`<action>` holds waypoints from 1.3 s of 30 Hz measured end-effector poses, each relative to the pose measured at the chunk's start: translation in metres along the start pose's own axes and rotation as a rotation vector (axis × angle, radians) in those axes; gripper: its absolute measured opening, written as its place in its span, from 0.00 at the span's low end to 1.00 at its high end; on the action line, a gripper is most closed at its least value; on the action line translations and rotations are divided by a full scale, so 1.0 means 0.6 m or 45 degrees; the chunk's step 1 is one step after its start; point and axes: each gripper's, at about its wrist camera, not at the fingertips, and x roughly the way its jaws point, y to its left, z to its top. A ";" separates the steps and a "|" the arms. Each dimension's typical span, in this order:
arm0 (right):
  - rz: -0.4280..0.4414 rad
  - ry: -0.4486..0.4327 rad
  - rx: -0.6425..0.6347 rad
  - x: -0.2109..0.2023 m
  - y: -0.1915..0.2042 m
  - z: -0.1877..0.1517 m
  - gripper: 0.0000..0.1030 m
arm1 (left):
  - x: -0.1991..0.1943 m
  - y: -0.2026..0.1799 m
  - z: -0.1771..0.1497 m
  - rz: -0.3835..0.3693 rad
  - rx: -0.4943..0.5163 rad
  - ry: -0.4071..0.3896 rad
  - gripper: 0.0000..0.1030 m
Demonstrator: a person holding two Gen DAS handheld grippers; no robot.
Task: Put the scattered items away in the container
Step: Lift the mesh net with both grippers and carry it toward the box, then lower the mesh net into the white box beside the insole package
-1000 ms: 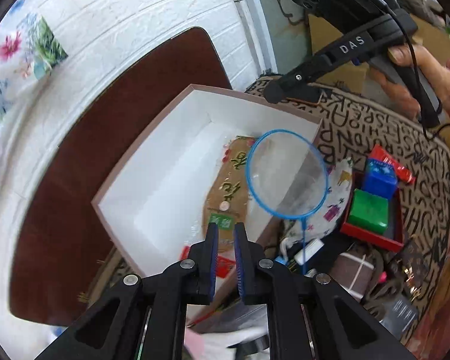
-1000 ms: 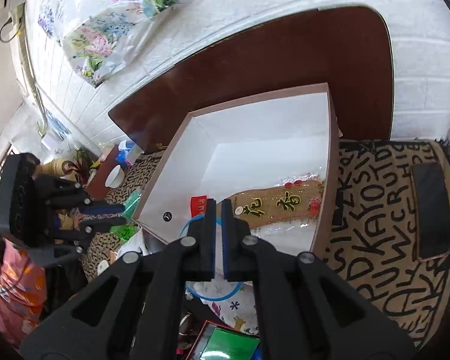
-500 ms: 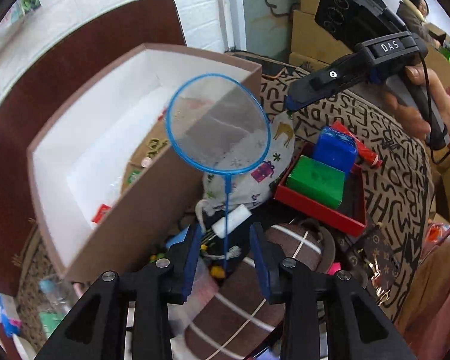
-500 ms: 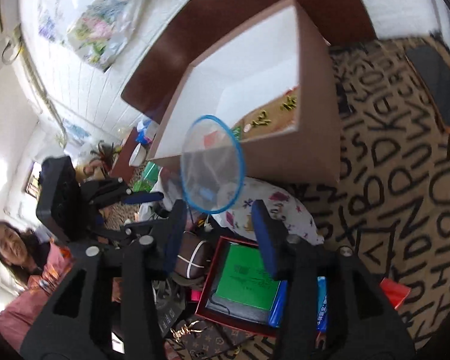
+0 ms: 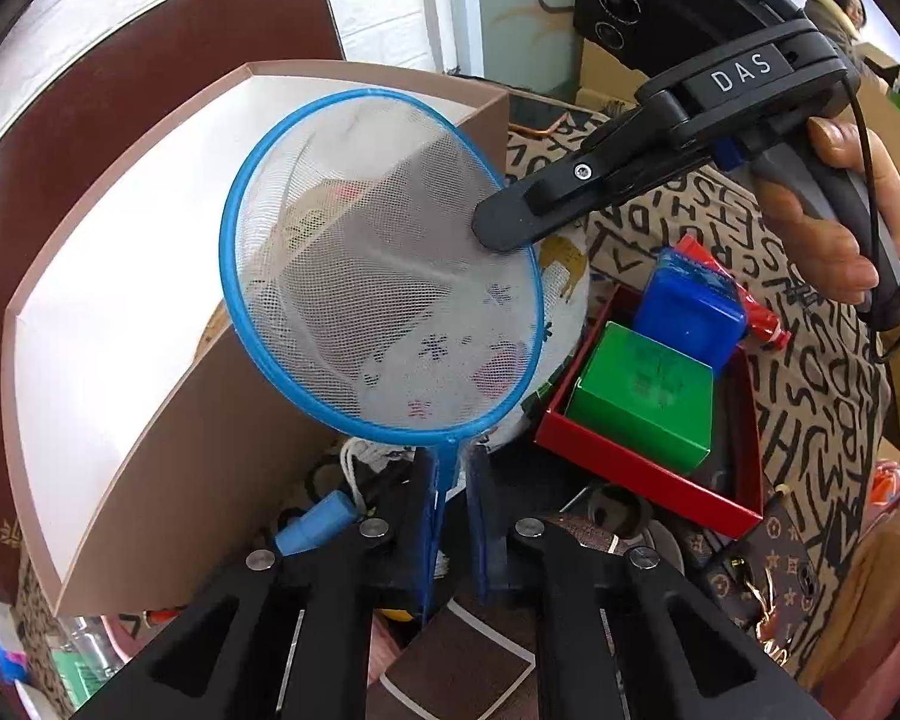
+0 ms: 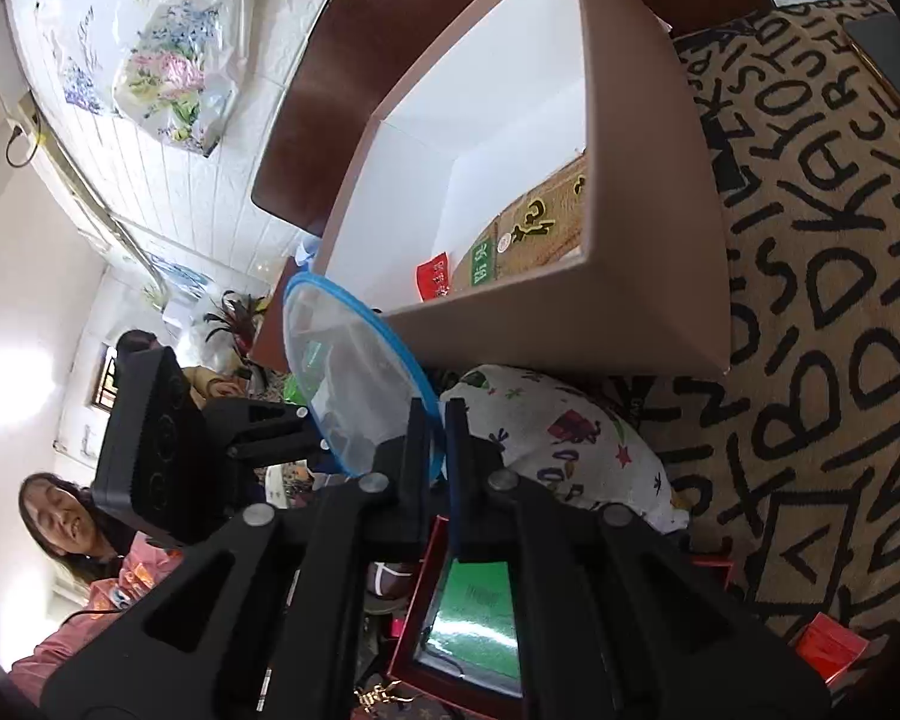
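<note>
Left wrist: close, looks down along its fingers at the net [image 5: 384,276], box [image 5: 150,276] behind.
Right wrist: close, from the opposite side, box [image 6: 642,228] ahead.
Shared: net [image 6: 354,384], box, red tray [image 5: 642,468].

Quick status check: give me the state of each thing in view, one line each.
left gripper: shut on the net handle
right gripper: shut on the net rim
blue hand net: held up, outside the box
brown box: open, packet lying inside
printed pouch: lying beside the box
red tray: holds green and blue boxes
</note>
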 end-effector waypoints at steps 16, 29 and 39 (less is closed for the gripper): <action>0.108 -0.113 -0.082 -0.063 0.087 -0.007 0.05 | -0.135 0.009 -0.001 0.102 -0.018 -0.199 0.03; 0.214 -0.235 -0.203 -0.116 0.196 0.040 0.04 | -0.243 -0.001 0.046 0.281 0.056 -0.313 0.03; 0.288 -0.353 -0.293 -0.135 0.282 0.106 0.04 | -0.322 0.036 0.091 0.518 0.099 -0.383 0.03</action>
